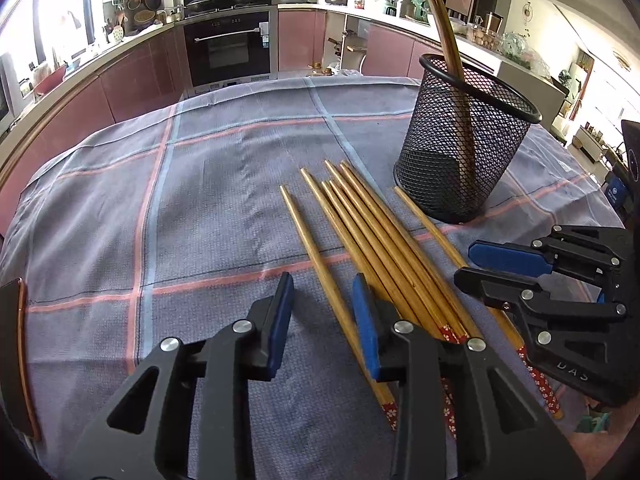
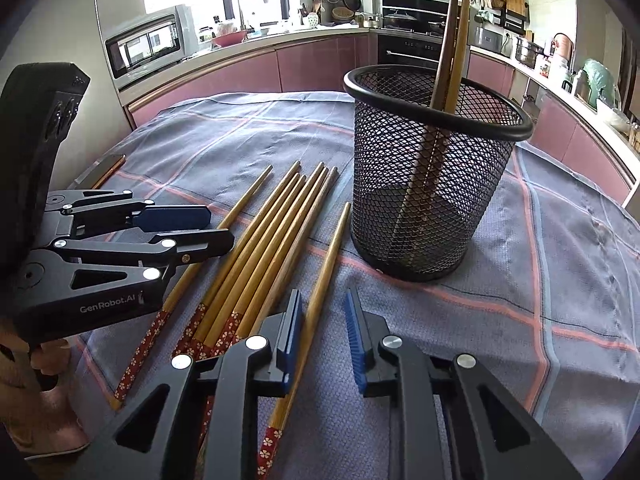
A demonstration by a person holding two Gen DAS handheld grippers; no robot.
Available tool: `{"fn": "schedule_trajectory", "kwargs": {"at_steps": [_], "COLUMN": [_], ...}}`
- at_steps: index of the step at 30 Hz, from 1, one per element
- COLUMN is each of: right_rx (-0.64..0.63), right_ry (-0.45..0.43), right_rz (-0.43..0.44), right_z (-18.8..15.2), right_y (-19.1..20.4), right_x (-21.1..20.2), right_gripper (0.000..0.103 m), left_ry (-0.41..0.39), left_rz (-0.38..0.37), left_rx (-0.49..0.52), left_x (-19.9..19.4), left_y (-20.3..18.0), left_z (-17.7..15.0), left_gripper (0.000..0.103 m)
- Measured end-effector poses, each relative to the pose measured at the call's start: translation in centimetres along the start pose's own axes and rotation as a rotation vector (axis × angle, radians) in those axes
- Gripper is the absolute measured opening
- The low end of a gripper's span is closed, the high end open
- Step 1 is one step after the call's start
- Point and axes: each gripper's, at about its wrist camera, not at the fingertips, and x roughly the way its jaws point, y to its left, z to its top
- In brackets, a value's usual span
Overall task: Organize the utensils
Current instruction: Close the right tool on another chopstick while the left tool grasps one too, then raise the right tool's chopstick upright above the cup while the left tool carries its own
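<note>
Several wooden chopsticks [image 1: 372, 248] with red floral ends lie side by side on the checked tablecloth [image 1: 200, 200]; they also show in the right wrist view [image 2: 272, 240]. A black mesh holder [image 1: 460, 144] stands behind them with two chopsticks [image 1: 444, 28] leaning inside; the holder also shows in the right wrist view [image 2: 432, 168]. My left gripper [image 1: 322, 300] is open, low over the leftmost chopstick [image 1: 316, 260], which runs between its jaws. My right gripper [image 2: 324, 312] is open beside the rightmost chopstick [image 2: 324, 276], and shows in the left wrist view [image 1: 476, 264].
Kitchen counters and pink cabinets [image 1: 132, 80] ring the table, with an oven [image 1: 230, 48] at the back. A dark flat object [image 1: 16, 356] lies at the table's left edge. A microwave [image 2: 148, 40] stands on the counter.
</note>
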Motion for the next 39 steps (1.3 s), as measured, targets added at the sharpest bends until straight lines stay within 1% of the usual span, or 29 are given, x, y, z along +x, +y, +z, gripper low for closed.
{"fn": "schedule_trajectory", "kwargs": {"at_steps": [2, 3, 10, 15, 19, 23, 27, 31, 34, 37, 38, 39], "right_rx": [0.008, 0.014, 0.06, 0.028, 0.0, -0.015, -0.008, -0.013, -0.018, -0.016, -0.015, -0.015], "right_ry": [-0.002, -0.005, -0.033, -0.066, -0.053, -0.018, 0.004, 0.027, 0.028, 0.021, 0.016, 0.008], "right_rz": [0.007, 0.009, 0.037, 0.085, 0.12, 0.124, 0.121, 0.117, 0.119, 0.118, 0.12, 0.122], "right_z": [0.0, 0.0, -0.1, 0.1, 0.3, 0.1, 0.1, 0.0, 0.1, 0.2, 0.2, 0.1], "right_y": [0.0, -0.1, -1.0, -0.6, 0.1, 0.4, 0.2, 0.0, -0.1, -0.1, -0.1, -0.1], "right_x": [0.0, 0.0, -0.9, -2.2, -2.2, -1.3, -0.6, -0.1, 0.0, -0.1, -0.3, -0.5], "right_gripper": [0.009, 0.008, 0.006, 0.006, 0.006, 0.006, 0.006, 0.008, 0.007, 0.007, 0.006, 0.006], "left_ry": [-0.004, -0.006, -0.028, -0.056, -0.038, -0.002, 0.021, 0.041, 0.049, 0.05, 0.049, 0.047], "left_rz": [0.0, -0.004, -0.015, -0.072, -0.134, -0.125, -0.135, -0.159, -0.164, -0.155, -0.149, -0.144], "left_rx": [-0.012, -0.021, -0.088, -0.067, -0.035, -0.019, -0.006, -0.003, 0.007, 0.009, 0.005, 0.001], "left_x": [0.0, 0.0, -0.8, -2.4, -2.5, -1.4, -0.9, -0.6, -0.4, -0.2, -0.2, -0.2], "left_y": [0.1, 0.2, 1.0, 0.6, -0.3, -0.6, -0.3, 0.2, 0.1, -0.1, -0.2, -0.2], "left_z": [0.1, 0.0, -0.3, -0.6, -0.9, -1.3, -1.4, -1.3, -1.0, -0.8, -0.6, -0.7], "left_gripper": [0.021, 0.015, 0.008, 0.008, 0.008, 0.008, 0.008, 0.014, 0.015, 0.014, 0.009, 0.008]}}
